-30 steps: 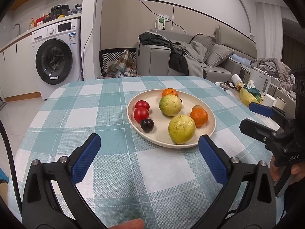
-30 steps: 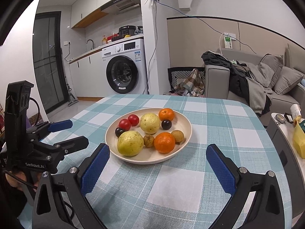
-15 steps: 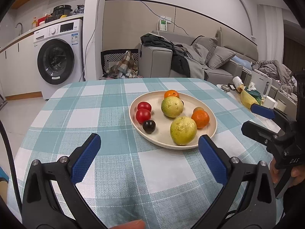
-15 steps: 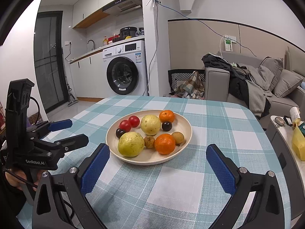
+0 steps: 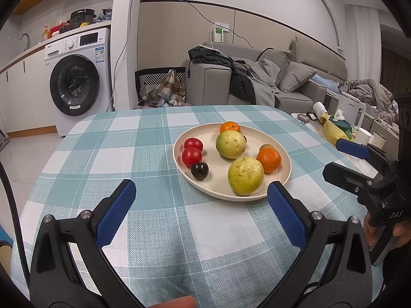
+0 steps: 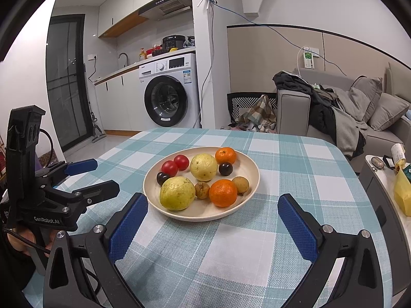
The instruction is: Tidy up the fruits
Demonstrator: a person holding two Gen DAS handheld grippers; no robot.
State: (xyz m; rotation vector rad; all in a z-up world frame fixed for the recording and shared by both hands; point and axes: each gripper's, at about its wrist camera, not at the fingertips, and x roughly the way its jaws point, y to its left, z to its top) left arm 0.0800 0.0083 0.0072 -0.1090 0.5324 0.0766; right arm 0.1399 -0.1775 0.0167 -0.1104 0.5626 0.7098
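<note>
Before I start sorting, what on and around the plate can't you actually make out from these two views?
- Left wrist view: the second dark fruit is nearly all hidden behind the far guava; the small brown fruits are mostly behind the near orange.
- Both views: the plate floor under the fruit is covered.
- Right wrist view: the side table items are cut off by the frame edge.

2 guavas (image 6: pixel 177 193), 2 oranges (image 6: pixel 223 192), 2 tomatoes (image 6: pixel 169 168)
</note>
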